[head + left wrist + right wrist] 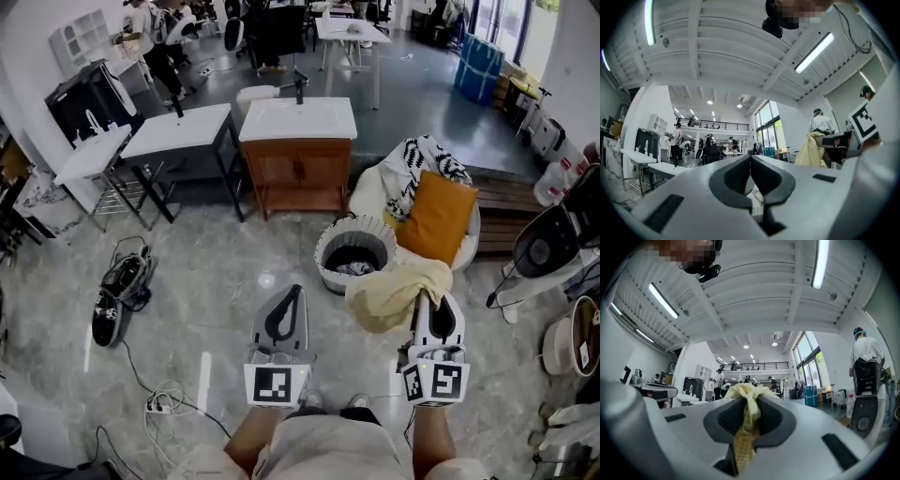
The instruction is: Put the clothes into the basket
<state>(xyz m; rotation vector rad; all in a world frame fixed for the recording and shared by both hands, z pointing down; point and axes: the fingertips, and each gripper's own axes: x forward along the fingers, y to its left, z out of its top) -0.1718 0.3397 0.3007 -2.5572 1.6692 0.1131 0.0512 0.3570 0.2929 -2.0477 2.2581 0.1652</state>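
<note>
- My right gripper (427,302) has its 2 jaws clamped on a fold of the yellow cloth (394,291). The right gripper view shows the fabric pinched between the pads, bunching above them and trailing down below.
- I hold it by 1 pinched fold, not a handful, so most of the cloth hangs free off the tips. That way it should fall away cleanly once I let go.
- The cloth is in the air, not yet in the basket (325,265). From the head view it hangs just on my side of the rim and a little to the right of the opening.
- I carry it about level and high, I judge, so the drooping bulk passes above the rim and does not drag on the wall or tip the basket.
- The basket stands upright on the floor (216,281) with its mouth open toward me. Some pale fabric (354,267) already lies inside, and there looks to be room on top.
- My left gripper (293,292) has its jaws together with nothing between them. It sits well to the left of the basket, clear of the path the cloth needs.
- Behind the basket, an orange cushion (436,217) and a patterned cloth (412,173) rest on a white seat. I cannot tell whether that cloth counts as clothes to collect.
</note>
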